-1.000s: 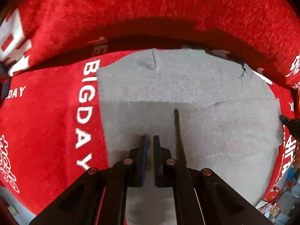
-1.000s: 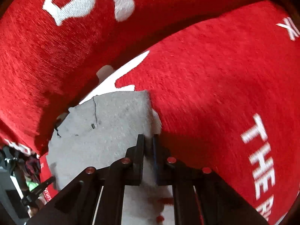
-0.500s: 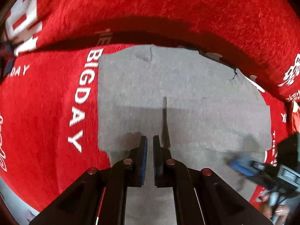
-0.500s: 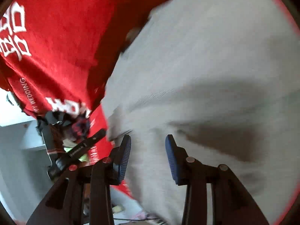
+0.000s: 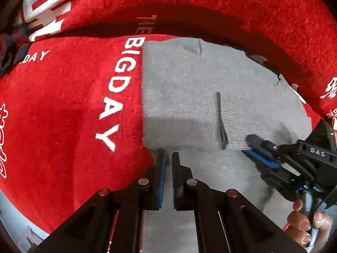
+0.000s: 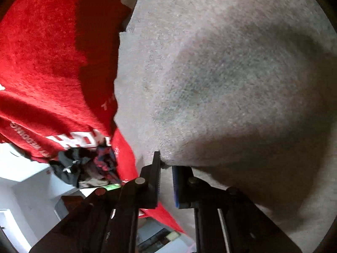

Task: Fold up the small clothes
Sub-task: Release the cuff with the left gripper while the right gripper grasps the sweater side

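Observation:
A grey knit garment [image 5: 183, 97] lies flat on a red cloth with white letters [image 5: 63, 109]. It has a ribbed band with a dark edge [image 5: 221, 122]. My left gripper [image 5: 167, 158] is shut on the garment's near left corner. My right gripper [image 5: 250, 147] shows in the left wrist view at the right, its jaws closing on the garment's near edge by the ribbed band. In the right wrist view the right gripper [image 6: 166, 166] has its jaws close together with the grey garment [image 6: 221, 73] edge between the fingertips.
The red cloth rises in a fold behind the garment [image 5: 189, 4]. A dark bundle of clothes [image 6: 84, 164] hangs at the cloth's edge, also at the far left [image 5: 10, 48]. A person's hand [image 5: 305, 225] holds the right gripper.
My right gripper let go of the far corner, opened, swung to the near edge and closed on it. My left gripper stayed shut on its corner.

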Motion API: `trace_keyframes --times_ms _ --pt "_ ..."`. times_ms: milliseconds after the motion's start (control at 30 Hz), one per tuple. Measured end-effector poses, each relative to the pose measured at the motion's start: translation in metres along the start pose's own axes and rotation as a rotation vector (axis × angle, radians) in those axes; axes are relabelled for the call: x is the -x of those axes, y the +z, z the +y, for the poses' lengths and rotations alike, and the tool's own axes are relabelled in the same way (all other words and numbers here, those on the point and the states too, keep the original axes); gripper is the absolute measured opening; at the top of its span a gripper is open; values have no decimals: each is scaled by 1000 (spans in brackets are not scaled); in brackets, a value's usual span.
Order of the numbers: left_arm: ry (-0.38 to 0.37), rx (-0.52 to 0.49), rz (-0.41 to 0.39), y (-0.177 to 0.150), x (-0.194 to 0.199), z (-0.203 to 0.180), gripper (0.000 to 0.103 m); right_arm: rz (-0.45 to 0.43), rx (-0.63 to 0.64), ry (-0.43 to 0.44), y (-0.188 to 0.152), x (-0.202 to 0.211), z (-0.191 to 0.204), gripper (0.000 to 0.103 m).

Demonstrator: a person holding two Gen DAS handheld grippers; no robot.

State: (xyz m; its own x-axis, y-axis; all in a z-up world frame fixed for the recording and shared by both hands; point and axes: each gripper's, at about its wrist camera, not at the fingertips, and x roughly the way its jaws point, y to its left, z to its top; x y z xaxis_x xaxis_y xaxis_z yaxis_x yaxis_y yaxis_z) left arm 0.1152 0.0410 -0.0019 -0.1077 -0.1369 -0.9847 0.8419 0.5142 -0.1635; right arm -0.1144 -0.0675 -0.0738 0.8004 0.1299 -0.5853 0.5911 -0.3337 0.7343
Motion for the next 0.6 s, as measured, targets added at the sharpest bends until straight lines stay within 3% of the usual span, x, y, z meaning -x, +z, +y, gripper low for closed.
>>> trace_keyframes --times_ms 300,433,500,567,600 --pt "25 -53 -21 -1 6 -13 6 47 25 -58 -1 -5 0 13" --pt "-10 -75 7 -2 5 -26 6 103 165 -146 -14 7 19 15" --pt "-34 -82 31 -5 3 -33 6 104 232 -195 -21 19 25 23" --pt "-42 -103 34 -9 5 -42 6 97 272 -234 -27 30 26 40" --pt "-41 -114 34 -12 6 -46 6 90 291 -252 -29 38 26 40"
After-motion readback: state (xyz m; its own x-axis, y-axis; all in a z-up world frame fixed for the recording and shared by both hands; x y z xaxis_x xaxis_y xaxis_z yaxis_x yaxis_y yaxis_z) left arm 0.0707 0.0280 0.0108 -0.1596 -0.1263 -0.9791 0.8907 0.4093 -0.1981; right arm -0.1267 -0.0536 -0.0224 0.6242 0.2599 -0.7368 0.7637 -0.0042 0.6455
